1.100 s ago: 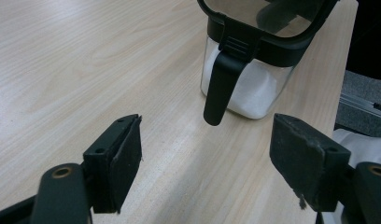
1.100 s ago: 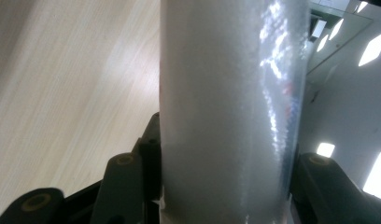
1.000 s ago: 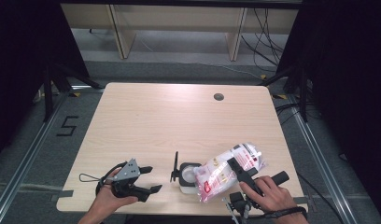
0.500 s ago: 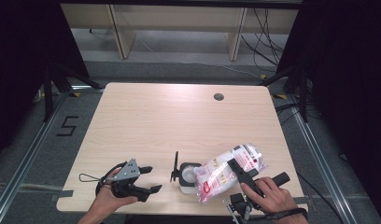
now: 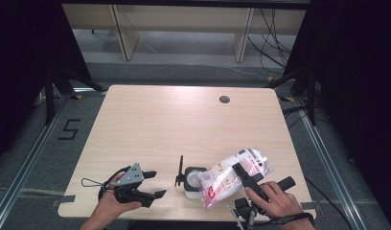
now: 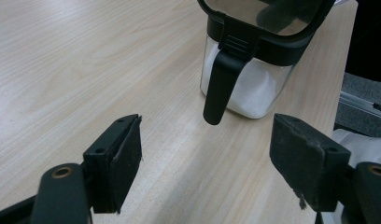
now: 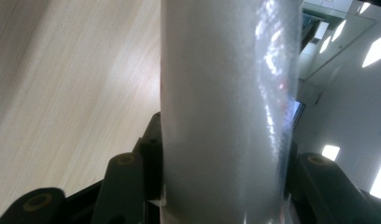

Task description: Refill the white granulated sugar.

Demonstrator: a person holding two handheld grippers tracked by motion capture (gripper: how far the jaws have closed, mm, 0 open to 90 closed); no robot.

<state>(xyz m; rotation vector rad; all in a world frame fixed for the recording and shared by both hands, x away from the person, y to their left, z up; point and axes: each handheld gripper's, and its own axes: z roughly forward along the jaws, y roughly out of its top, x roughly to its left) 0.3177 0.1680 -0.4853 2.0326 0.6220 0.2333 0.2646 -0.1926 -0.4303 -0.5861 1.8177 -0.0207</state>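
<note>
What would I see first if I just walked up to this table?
Probably the shiny plastic bag of white powder near the table's front right edge, clamped in the right gripper and tipped toward a jar. The clear jar sits just left of the bag, with white powder inside and its black-rimmed lid flipped open. The left gripper rests at the front left, jaws open and empty, pointing at the jar.

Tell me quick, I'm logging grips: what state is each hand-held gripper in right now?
Left hand-held gripper: open, holding nothing, facing the lidded jar.
Right hand-held gripper: closed on the plastic bag.
</note>
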